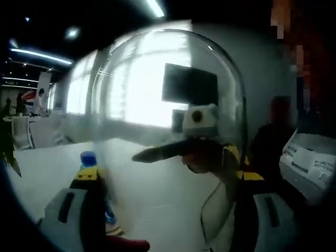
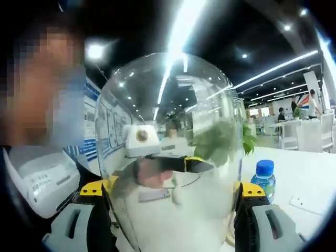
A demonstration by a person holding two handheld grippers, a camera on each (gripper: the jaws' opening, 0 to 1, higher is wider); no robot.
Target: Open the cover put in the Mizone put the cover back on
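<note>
**Spotter:** Which step are you on?

**Me:** I judge it as step 1, the cover coming off. The glass dome cover (image 1: 168,131) is up in the air between my 2 tools. In the left gripper view the left tongs (image 1: 168,210) have a jaw on each side of it, at 7 and 5 o'clock. In the right gripper view the right tongs (image 2: 170,210) flank the same dome (image 2: 170,147) in the same way.

**Spotter:** Clenched on it?

**Me:** Both pairs look pressed against the glass wall, so I read each as grasping the cover. Through the glass I see the opposite tool, distorted.

**Spotter:** And the Mizone?

**Me:** The Mizone bottle (image 2: 264,178), blue cap, stands upright on the white counter (image 2: 299,173). It is at 3 o'clock in the right gripper view, just outside the dome. In the left gripper view it sits at 8 o'clock (image 1: 89,165), beside the left jaw, and the curved glass smears its lower part. It is not under the cover yet.

**Spotter:** Where is the base?

**Me:** Something dark red lies at 6 o'clock in the left gripper view, but I cannot tell what it is.

**Spotter:** Next move?

**Me:** I think the cover needs setting down safely, or holding with 1 tool. Then the other is free to fetch the bottle. Glass is slippery, so I would keep the grip even.
</note>
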